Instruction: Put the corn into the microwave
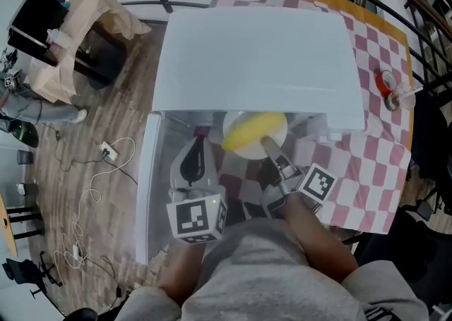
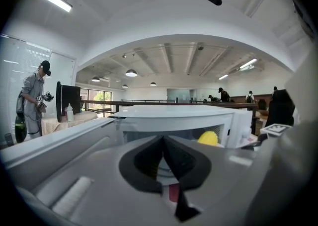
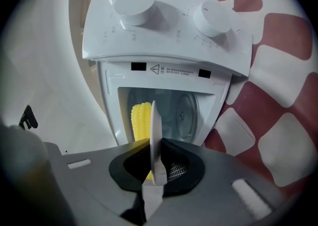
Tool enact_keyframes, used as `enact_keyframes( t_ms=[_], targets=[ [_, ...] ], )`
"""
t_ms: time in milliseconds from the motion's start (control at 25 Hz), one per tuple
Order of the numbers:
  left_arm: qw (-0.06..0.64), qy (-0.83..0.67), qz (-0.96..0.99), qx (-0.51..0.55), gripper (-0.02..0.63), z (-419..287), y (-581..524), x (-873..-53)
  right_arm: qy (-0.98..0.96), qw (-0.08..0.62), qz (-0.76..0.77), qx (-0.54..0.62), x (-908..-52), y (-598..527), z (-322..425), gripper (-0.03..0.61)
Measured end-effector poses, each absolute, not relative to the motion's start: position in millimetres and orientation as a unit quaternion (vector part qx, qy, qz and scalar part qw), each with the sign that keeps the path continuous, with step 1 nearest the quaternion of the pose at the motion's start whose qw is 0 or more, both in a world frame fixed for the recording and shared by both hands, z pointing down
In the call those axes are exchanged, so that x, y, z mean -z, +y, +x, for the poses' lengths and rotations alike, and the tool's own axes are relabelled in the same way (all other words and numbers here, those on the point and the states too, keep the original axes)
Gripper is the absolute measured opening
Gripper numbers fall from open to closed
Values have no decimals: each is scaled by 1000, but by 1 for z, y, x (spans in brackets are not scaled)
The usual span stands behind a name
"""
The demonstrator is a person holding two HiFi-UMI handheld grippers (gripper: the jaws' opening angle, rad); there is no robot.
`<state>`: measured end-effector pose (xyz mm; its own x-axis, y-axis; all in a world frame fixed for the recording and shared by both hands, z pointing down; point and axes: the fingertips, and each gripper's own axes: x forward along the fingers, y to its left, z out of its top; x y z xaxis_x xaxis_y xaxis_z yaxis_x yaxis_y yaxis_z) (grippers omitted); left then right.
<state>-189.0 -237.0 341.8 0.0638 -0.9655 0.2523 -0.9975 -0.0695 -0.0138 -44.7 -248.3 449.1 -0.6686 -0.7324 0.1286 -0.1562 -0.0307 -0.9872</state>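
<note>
Right gripper (image 3: 156, 153): my jaws pinch the plate (image 3: 154, 125) rim.
Corn (image 3: 140, 119): on plate, at microwave (image 3: 164, 26) opening.
Left gripper (image 2: 163, 145): jaws together, empty.

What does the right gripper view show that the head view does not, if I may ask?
Only the right gripper view shows the microwave front: two knobs and the open cavity. Only the head view shows the left hand-held gripper and the wooden floor. Both show the corn on its plate, held by the right hand-held gripper, and the checked cloth.
</note>
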Motion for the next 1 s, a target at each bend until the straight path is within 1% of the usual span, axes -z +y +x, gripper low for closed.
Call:
enact_keyframes(
  t_ms=[680,1000],
  targets=[
    [113,-667,728,-111,9,-212,-265,-372,629,229,-377,640,-503,-301,-70,31],
    [118,-662,731,-113,9,-216,-270,-378,607,233,-387,654,-516,-301,-74,31]
  ],
)
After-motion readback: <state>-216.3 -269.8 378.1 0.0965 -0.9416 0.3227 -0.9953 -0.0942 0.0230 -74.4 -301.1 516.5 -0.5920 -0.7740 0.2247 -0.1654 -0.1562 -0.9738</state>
